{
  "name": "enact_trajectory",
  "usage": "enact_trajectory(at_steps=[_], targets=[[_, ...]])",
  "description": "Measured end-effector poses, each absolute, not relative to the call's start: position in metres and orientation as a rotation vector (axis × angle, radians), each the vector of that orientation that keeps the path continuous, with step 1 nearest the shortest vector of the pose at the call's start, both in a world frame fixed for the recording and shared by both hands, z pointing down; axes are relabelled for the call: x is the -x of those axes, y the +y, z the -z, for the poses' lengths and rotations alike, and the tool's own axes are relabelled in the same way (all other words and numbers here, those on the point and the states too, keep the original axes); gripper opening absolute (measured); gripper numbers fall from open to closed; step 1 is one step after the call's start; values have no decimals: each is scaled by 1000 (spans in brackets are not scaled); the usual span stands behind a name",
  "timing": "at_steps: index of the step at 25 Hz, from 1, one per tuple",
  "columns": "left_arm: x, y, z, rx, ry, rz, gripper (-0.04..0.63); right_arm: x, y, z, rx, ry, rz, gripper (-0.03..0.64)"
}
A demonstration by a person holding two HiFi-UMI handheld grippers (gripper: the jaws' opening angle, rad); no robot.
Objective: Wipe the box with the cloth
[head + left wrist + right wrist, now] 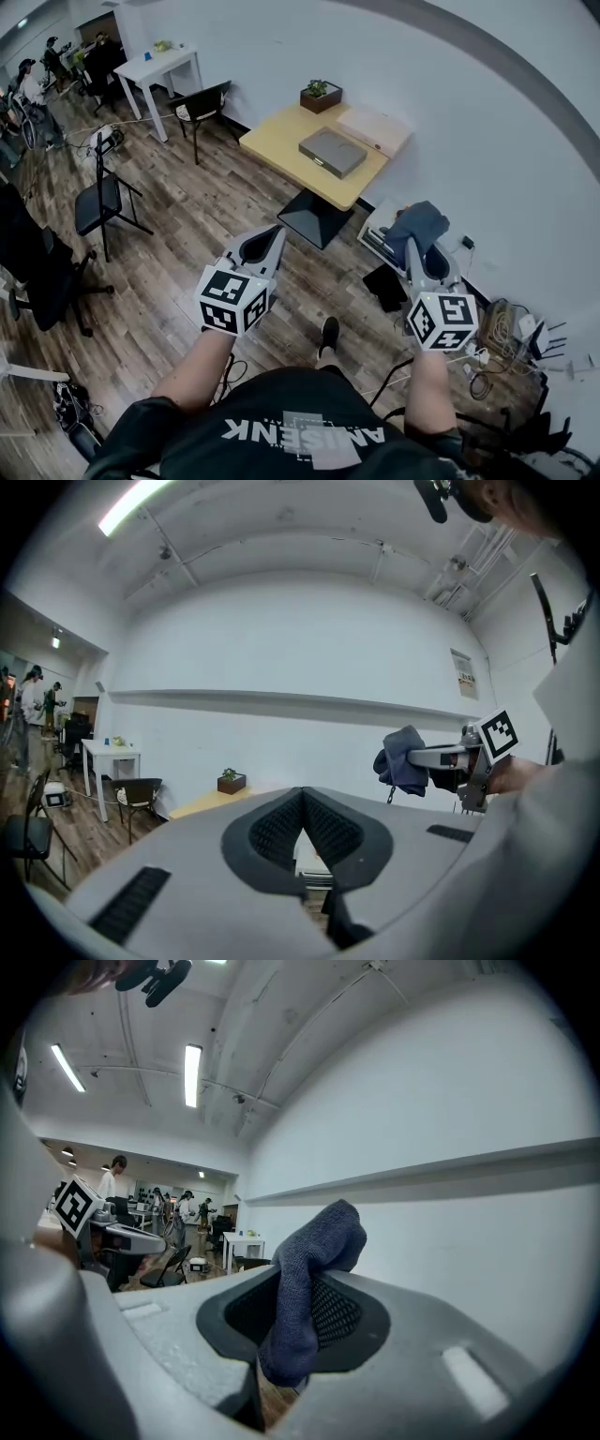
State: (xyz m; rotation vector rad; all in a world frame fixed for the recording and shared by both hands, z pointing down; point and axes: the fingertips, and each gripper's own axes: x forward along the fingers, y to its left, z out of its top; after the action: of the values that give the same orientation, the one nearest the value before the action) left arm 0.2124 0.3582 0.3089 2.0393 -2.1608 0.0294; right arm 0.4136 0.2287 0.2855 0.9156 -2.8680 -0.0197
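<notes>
The right gripper is pinching the soft, limp cloth by a fold; the left gripper is holding its fingers together, empty. The box is lying on the tabletop at 12 o'clock.

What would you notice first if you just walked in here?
A floppy dark blue cloth is pinched in the right gripper. The left gripper is shut and empty. Farther ahead, a flat grey box lies on a pale wooden table.
</notes>
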Motion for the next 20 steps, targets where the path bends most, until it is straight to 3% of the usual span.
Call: enact_trajectory(at_steps=[20], targets=[[-176, 156, -289, -1942, -2317, -61, 2, -365, 8, -291, -729, -2897, 7, 81]])
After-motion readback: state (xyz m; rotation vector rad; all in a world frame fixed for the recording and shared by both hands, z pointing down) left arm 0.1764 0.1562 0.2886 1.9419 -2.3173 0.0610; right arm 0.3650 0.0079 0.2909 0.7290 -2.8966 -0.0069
